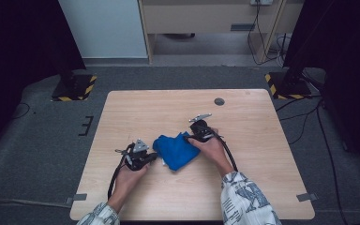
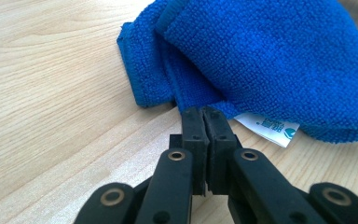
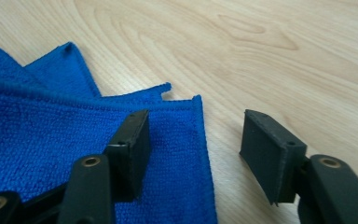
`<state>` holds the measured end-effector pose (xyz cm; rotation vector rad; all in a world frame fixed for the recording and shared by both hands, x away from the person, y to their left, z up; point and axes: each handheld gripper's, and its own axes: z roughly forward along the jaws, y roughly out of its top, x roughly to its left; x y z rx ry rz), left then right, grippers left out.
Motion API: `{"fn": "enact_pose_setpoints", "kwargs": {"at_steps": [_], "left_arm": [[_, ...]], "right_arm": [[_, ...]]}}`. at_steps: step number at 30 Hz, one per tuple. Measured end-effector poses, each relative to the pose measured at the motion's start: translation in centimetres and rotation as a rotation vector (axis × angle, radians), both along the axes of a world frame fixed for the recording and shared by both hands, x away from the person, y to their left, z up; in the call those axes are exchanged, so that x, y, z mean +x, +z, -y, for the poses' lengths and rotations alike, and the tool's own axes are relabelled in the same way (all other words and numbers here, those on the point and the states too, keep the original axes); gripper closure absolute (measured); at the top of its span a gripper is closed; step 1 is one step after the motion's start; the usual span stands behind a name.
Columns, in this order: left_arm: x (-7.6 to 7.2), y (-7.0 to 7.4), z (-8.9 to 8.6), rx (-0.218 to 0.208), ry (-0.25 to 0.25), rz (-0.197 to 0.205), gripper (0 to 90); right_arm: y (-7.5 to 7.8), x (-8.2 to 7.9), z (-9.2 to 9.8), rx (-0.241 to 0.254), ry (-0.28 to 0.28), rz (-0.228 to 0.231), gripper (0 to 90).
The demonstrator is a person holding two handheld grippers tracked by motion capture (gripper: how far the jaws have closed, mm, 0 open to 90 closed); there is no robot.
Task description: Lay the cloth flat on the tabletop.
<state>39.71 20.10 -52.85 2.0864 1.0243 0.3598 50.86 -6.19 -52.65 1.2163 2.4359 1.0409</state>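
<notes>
A crumpled blue microfibre cloth (image 1: 175,150) is lying at the centre of the pale wooden counter (image 1: 243,140) in the high view; the left gripper (image 2: 204,113) is sitting with jaws pressed together, pinching the cloth's lower edge beside a white care label (image 2: 268,128); the right gripper (image 3: 193,140) is standing spread, one jaw over the cloth's hemmed corner, the other over bare wood; a round grey grommet (image 1: 219,101) is sitting in the counter toward the upper right.

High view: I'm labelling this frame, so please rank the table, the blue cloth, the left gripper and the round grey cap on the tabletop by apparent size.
1. Table
2. Blue cloth
3. Left gripper, only somewhat smaller than the cloth
4. Round grey cap
</notes>
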Motion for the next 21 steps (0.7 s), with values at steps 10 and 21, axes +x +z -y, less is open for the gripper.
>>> {"fn": "enact_pose_setpoints", "kwargs": {"at_steps": [10, 21], "left_arm": [[0.1, 0.0, -0.1, -0.004, 0.004, -0.001, 88.3], [0.0, 0.2, -0.3, -0.014, 0.012, 0.005, 88.3]], "right_arm": [[0.0, -0.6, -0.6, -0.018, 0.051, 0.011, 59.3], [0.2, -1.1, -1.1, -0.007, 0.076, 0.020, 82.9]]}}
